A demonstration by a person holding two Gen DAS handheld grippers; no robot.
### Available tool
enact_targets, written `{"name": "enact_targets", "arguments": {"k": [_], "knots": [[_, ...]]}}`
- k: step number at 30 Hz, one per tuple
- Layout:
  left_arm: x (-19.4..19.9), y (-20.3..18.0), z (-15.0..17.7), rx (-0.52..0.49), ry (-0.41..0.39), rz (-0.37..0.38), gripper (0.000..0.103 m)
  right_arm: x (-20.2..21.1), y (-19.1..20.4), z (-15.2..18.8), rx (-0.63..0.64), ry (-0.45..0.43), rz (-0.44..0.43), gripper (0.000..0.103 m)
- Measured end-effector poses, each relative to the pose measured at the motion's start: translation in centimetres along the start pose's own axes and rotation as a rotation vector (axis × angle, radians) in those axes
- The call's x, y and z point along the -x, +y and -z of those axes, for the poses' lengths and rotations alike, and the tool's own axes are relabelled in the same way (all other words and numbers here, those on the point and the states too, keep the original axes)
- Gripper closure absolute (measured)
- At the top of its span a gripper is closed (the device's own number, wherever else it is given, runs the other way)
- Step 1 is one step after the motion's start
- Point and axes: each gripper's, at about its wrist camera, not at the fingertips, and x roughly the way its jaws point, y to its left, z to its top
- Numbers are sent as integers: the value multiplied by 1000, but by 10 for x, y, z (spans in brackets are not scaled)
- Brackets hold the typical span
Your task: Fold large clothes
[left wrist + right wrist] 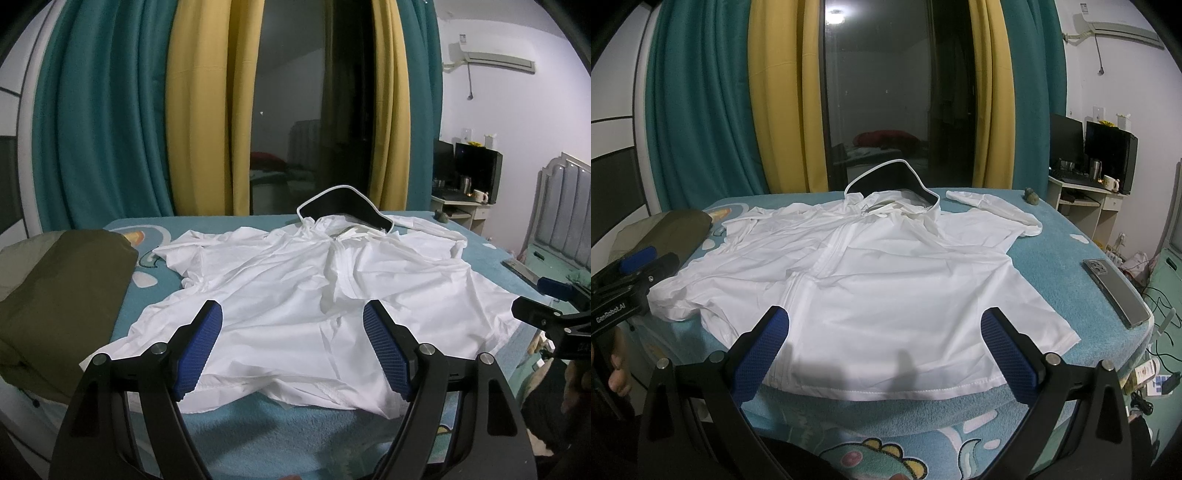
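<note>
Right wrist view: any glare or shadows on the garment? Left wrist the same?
Right wrist view: ceiling-light glare in the dark window glass, tong shadows on the white hooded jacket's hem. Left wrist view: no glare, jacket evenly lit, strong fisheye bending of the curtains.

Left wrist view: set low behind the open left gripper (pixel 293 314), near the hem of the white jacket (pixel 295 288), facing across the bed (pixel 229 417) toward the curtains (pixel 110 110). Right wrist view: same facing, alongside to the right, behind the right gripper (pixel 884 321). Shared: jacket (pixel 886 280), bed (pixel 1063 254), curtains (pixel 701 110), desk.
</note>
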Motion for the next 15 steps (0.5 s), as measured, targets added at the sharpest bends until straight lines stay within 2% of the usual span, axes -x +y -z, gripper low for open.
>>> {"name": "enact_targets", "arguments": {"k": [15], "knots": [[2, 1, 2, 6, 3, 7, 22, 0, 0, 0, 0, 1, 0, 0]]}}
